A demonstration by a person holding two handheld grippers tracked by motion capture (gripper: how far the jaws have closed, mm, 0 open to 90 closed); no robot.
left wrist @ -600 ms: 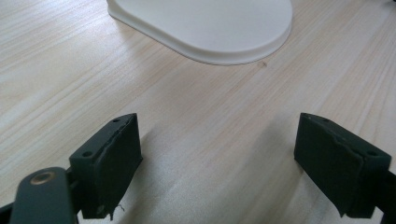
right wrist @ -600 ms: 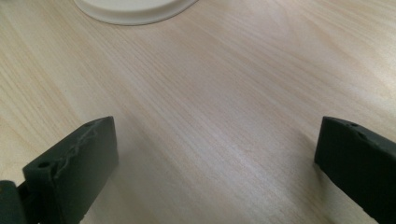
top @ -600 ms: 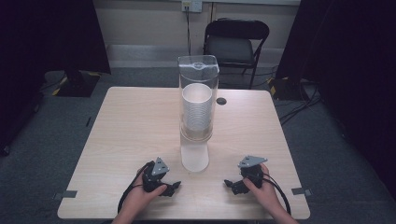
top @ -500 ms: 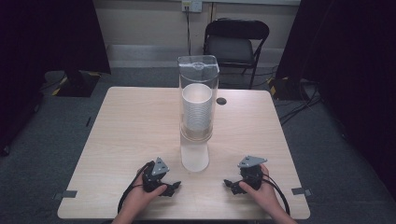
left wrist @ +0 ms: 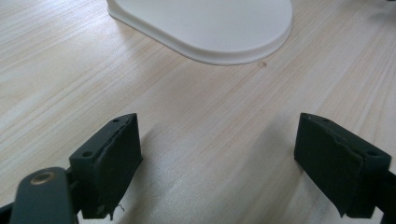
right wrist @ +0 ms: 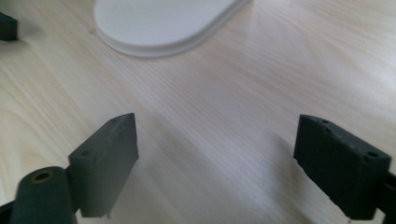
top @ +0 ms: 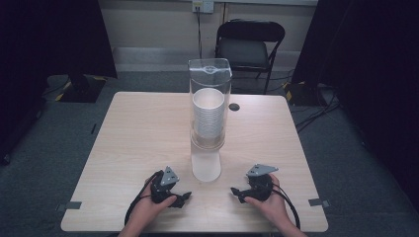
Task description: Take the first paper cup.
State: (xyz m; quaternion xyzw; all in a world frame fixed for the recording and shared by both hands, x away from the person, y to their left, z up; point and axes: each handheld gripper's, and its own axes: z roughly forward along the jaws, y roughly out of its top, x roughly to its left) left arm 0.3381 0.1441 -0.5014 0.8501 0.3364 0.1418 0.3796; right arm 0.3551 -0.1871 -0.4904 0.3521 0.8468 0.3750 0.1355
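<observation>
Both matte black claws sit low on the pale wood-grain counter [top: 138, 138], jaws spread wide, blocky pads gripping nothing. The left claw [top: 184, 197] and right claw [top: 236, 191] face each other near the person's edge, each held in a hand. Between them, just beyond, stands a tall clear plastic dispenser [top: 209, 106] on a smooth white rounded base [left wrist: 210, 28], holding a ribbed stack of white cups [top: 208, 114]. A small dark disc [top: 233, 106] lies farther back.
</observation>
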